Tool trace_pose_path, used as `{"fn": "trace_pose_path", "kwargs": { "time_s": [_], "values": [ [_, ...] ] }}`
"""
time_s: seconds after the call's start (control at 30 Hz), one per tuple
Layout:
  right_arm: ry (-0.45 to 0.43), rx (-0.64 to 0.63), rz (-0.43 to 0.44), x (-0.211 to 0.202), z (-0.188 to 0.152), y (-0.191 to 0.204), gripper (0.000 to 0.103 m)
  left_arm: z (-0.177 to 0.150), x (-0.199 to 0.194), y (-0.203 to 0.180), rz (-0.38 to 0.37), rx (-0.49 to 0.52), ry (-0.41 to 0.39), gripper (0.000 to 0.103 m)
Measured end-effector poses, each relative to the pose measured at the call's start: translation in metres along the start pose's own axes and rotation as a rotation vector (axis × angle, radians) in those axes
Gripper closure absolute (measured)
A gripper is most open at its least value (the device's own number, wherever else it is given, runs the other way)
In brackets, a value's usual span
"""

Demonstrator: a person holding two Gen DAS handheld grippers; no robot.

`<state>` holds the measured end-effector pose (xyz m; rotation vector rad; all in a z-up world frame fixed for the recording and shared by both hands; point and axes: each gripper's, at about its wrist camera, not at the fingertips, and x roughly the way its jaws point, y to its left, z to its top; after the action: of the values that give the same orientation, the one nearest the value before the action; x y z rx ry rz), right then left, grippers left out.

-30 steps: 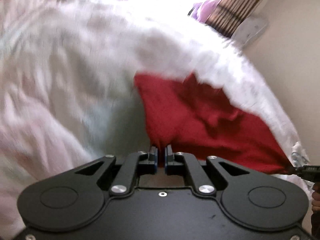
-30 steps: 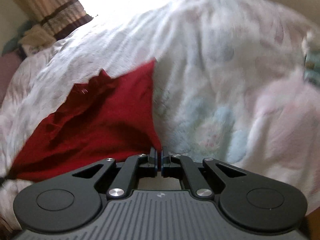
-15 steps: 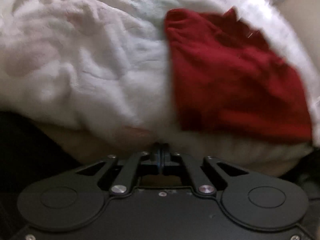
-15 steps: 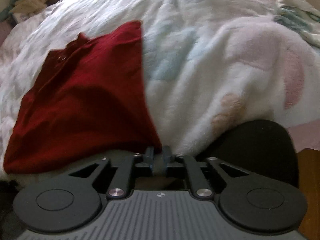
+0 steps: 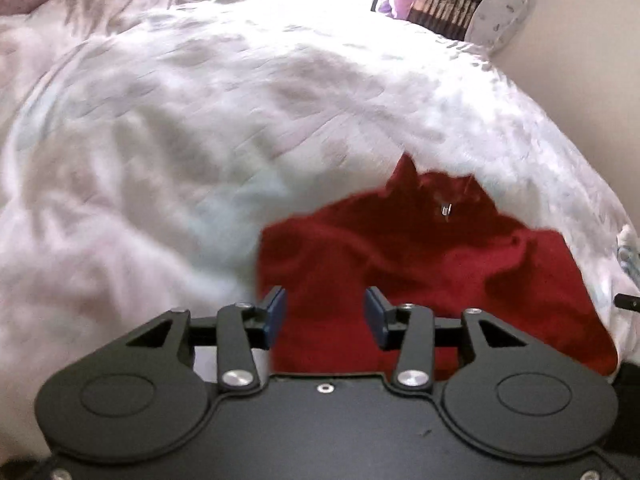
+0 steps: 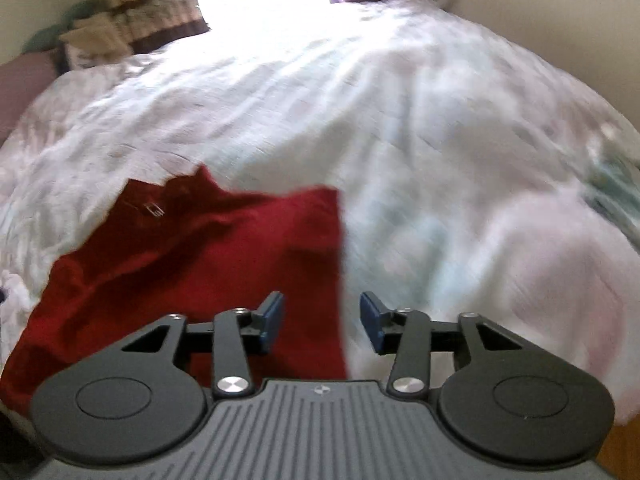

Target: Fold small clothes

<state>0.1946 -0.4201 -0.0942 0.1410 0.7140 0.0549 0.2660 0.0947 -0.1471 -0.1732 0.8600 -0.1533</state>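
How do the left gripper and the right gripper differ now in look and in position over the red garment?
The left gripper has a smooth black body; the right gripper has a ribbed grey one. The left sits over the red garment near its left edge; the right straddles its right edge, one finger over the blanket. Both are open and hold nothing.

Left tool (image 5: 325,316) and right tool (image 6: 322,316) both level, jaws spread wide, gripping nothing

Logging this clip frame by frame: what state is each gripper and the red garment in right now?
Left gripper: open, empty, over the garment's near edge.
Right gripper: open, empty.
Small red cloth garment: released, lying rumpled on the white patterned quilt.
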Motion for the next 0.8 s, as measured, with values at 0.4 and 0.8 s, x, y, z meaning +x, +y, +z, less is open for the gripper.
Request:
{"fn": "trace_pose_path", "kwargs": {
  "time_s": [0.4,0.8],
  "values": [
    [0.052,-0.180,-0.060,0.091,0.025,0.042,0.082,0.004,0.097,-0.006,0.057,0.024,0.106,0.076],
    [-0.134,-0.013,-0.088,0.052,0.020,0.031,0.100,0.028,0.038,0.006,0.030,-0.116,-0.118,0.102]
  ]
}}
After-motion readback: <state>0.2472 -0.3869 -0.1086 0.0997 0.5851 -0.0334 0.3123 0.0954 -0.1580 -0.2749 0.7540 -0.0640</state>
